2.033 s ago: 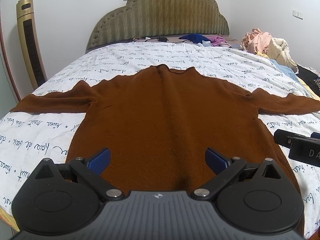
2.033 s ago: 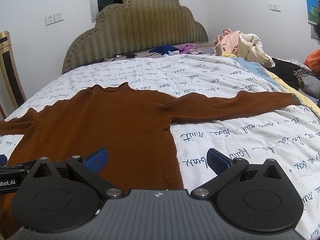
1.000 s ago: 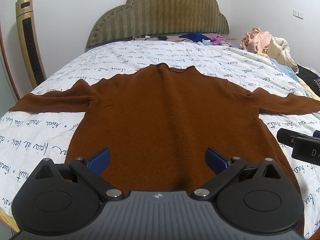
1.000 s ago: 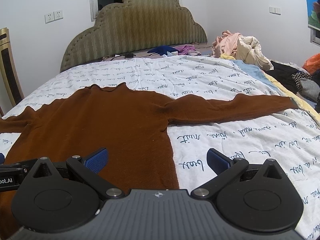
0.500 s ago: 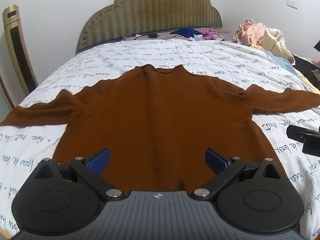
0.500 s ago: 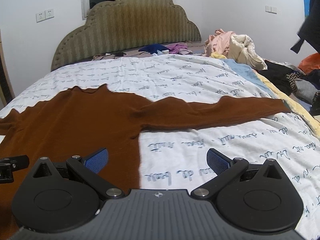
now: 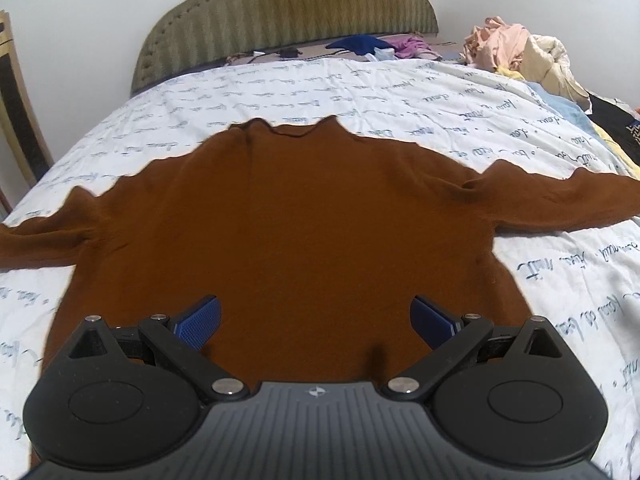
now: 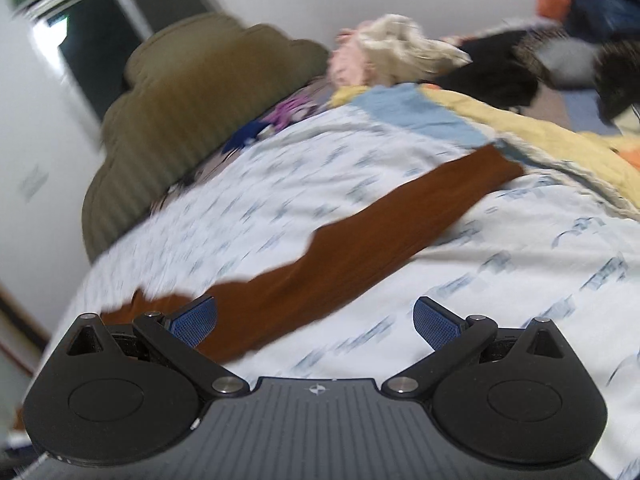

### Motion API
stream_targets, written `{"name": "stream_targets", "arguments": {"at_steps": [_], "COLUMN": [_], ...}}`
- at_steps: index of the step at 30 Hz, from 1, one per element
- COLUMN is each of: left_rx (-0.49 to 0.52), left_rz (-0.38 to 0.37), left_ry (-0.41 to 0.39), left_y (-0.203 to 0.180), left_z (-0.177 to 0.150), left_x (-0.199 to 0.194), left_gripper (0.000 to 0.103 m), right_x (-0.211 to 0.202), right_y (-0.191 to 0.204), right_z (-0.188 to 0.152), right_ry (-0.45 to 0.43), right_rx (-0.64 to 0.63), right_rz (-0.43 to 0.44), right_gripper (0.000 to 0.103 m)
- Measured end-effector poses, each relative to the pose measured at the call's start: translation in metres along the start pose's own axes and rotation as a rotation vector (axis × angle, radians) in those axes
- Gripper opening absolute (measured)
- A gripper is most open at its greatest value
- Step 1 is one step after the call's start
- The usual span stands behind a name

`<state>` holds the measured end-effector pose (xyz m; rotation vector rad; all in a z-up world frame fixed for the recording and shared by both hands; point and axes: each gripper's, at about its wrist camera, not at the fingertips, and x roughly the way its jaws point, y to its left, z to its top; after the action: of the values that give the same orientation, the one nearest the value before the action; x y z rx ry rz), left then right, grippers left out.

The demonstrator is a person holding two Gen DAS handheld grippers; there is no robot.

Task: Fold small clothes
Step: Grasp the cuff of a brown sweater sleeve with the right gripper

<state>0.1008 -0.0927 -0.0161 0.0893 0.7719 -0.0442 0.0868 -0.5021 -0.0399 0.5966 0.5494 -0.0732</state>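
Flat on the bed [image 7: 360,92], the brown sweater [image 7: 304,232] looks soft and limp, so we would pinch its right sleeve [image 8: 400,216] near the cuff, our left gripper [image 7: 316,316] and right gripper [image 8: 316,316] both spread wide and empty.

Left gripper [image 7: 316,318]: black body with ribbed grey centre panel bearing a small cross emblem at 12 o'clock, two round black discs at 9 and 3 o'clock, silver screws on angled black links, blue textured fingertips [image 7: 199,320]. Right gripper [image 8: 314,318] looks identical
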Motion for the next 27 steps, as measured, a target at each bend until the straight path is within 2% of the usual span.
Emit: {"name": "stream_targets", "arguments": {"at_steps": [5, 10, 13, 20, 23, 26, 27], "left_rx": [0.063, 0.096, 0.105, 0.103, 0.106, 0.118, 0.12], "left_rz": [0.003, -0.01, -0.009, 0.004, 0.001, -0.001, -0.003], "left_ry": [-0.009, -0.021, -0.025, -0.004, 0.006, 0.015, 0.016], "left_y": [-0.029, -0.05, -0.056, -0.061, -0.065, -0.072, -0.074], "left_z": [0.006, 0.012, 0.012, 0.019, 0.02, 0.022, 0.023], "left_x": [0.011, 0.016, 0.019, 0.038, 0.044, 0.05, 0.051], "left_gripper": [0.102, 0.102, 0.102, 0.102, 0.102, 0.102, 0.102], "right_x": [0.019, 0.046, 0.062, 0.088, 0.094, 0.103, 0.106], "right_y": [-0.049, -0.082, -0.102, -0.131, -0.134, -0.141, -0.143], "right_z": [0.028, 0.041, 0.045, 0.05, 0.054, 0.056, 0.056], "right_ry": [-0.028, -0.049, -0.066, -0.113, -0.137, -0.135, -0.14], "right_rx": [0.101, 0.241, 0.328, 0.456, 0.459, 0.487, 0.498], "right_rz": [0.003, 0.087, 0.124, 0.17, 0.159, 0.137, 0.124], "right_gripper": [0.103, 0.103, 0.095, 0.087, 0.072, 0.05, 0.034]}}
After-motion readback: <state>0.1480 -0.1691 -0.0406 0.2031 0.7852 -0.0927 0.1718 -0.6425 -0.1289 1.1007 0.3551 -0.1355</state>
